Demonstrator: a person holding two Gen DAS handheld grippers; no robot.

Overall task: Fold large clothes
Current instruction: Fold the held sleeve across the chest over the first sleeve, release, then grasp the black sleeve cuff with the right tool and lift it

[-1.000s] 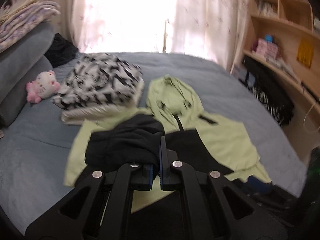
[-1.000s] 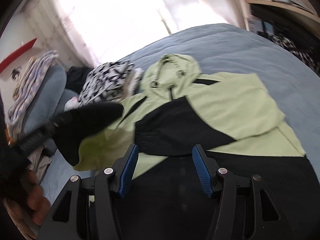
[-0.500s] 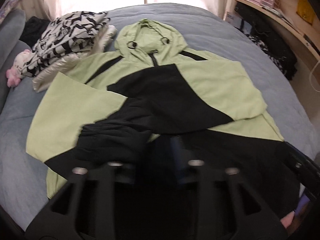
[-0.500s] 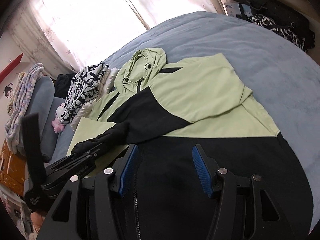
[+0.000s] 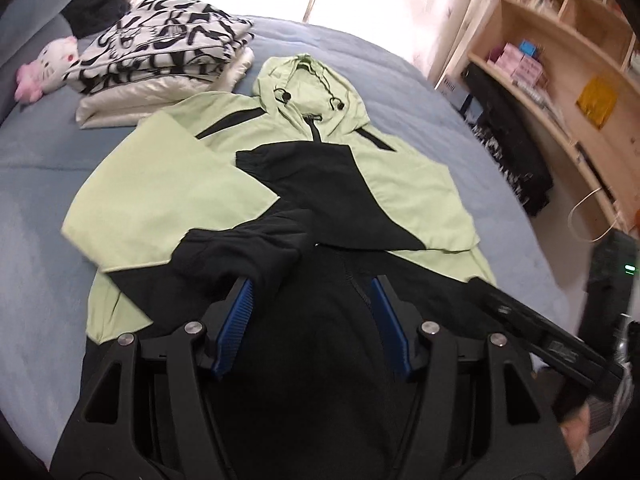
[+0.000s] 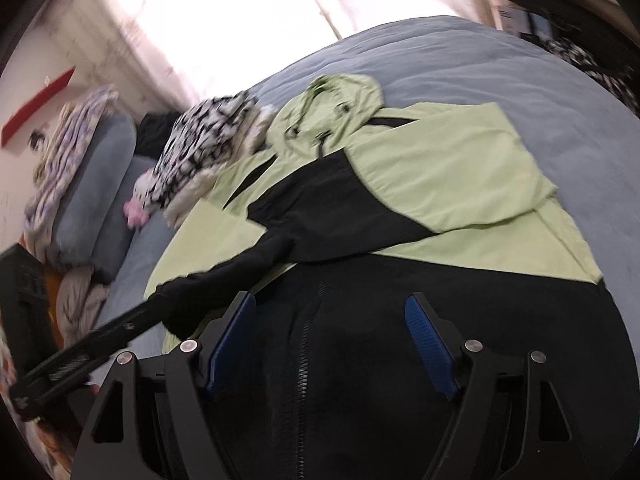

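Released, the black sleeve [image 5: 240,256] now lies across the jacket [image 5: 280,184] mid-frame on the bed [image 5: 36,208]; both the left gripper [image 5: 312,320] and right gripper [image 6: 332,336] are opening, empty; soft, light cloth; grip the near hem.

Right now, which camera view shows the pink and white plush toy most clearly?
The left wrist view: the plush toy is sharp there, lying on the blue bed beside the folded black-and-white garment. In the right wrist view the toy is small, blurred and partly hidden behind that garment.
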